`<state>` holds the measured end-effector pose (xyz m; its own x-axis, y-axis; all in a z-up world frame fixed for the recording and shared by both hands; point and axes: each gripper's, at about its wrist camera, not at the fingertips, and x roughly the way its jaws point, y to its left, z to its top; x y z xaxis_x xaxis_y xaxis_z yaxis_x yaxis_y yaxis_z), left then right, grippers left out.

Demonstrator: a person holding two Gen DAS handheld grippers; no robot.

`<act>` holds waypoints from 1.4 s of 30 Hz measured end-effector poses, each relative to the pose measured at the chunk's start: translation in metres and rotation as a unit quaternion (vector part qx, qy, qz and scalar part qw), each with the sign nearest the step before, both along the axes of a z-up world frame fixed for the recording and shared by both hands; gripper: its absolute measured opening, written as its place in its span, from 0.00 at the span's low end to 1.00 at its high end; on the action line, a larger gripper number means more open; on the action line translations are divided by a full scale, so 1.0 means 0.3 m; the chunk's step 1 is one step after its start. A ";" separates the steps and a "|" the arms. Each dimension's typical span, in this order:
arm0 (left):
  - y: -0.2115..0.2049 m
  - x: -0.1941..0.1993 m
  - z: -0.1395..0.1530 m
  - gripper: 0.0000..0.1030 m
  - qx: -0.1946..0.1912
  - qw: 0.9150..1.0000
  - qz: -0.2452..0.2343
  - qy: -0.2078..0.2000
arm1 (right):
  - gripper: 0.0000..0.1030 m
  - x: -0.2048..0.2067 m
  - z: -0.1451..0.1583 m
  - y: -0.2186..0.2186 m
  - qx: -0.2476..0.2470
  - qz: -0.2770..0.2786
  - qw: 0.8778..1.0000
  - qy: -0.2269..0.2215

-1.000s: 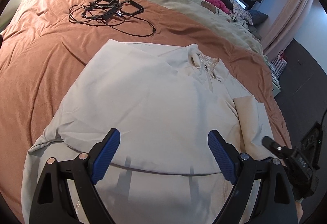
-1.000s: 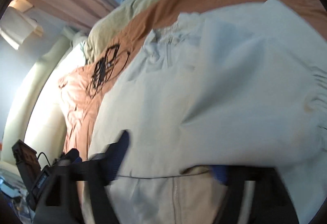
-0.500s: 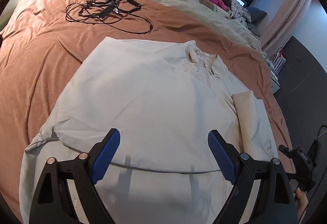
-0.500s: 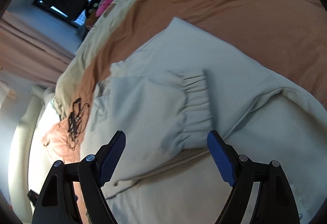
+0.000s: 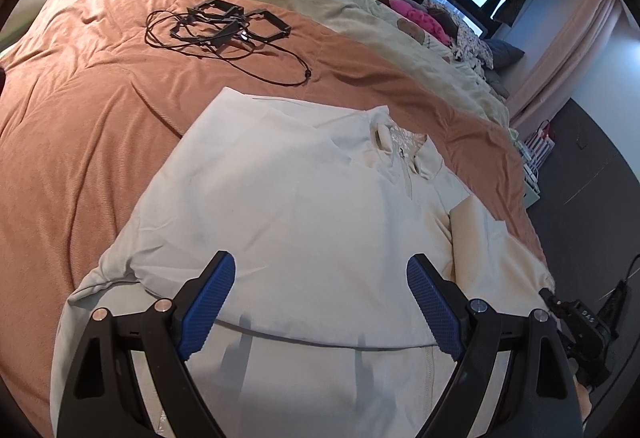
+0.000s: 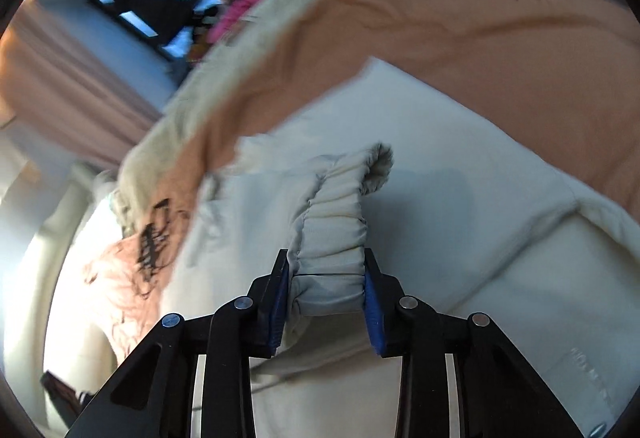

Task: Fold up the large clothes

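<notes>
Closing on the gathered cuff of one sleeve, the right tool has the elastic band bunched between its two blue pads, and the pads already touch the cloth on both sides. The left tool stands wide open and holds nothing; it hangs just above the body of the pale jacket, which lies spread flat on the orange bed cover, collar toward the far side.

To do this step well, I think the right tool should take the whole cuff and not only its edge (elastic slips easily), then carry the sleeve across the chest in a low and slow path, so that the body below is not dragged. The left tool could press the jacket near the shoulder to keep it in place, and the sleeve should land straight, without a twist.

Counting what I can see: one jacket, one cuff held, two tools, one tangle of black cable and frames on the bed well apart from the jacket, and one beige blanket behind the cover.
</notes>
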<state>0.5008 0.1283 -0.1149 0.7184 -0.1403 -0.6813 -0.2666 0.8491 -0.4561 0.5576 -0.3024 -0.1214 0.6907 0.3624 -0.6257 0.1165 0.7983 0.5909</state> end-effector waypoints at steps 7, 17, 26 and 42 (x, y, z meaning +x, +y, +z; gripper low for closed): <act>0.053 -0.028 0.013 0.87 -0.009 1.000 0.015 -0.010 | 0.33 -0.030 0.126 0.221 0.000 0.075 0.996 -0.055; 0.148 -0.047 -0.010 0.87 -0.011 0.999 0.044 0.006 | 0.42 0.013 -0.020 0.600 0.021 0.198 0.980 0.011; 0.082 -0.012 -0.036 0.87 -0.001 1.000 0.013 0.018 | 0.61 -0.008 -0.030 0.530 0.016 0.179 0.983 0.025; -0.196 0.148 -0.244 0.56 0.103 0.986 -0.077 0.105 | 0.61 -0.027 -0.135 -0.200 0.006 -0.024 0.995 0.098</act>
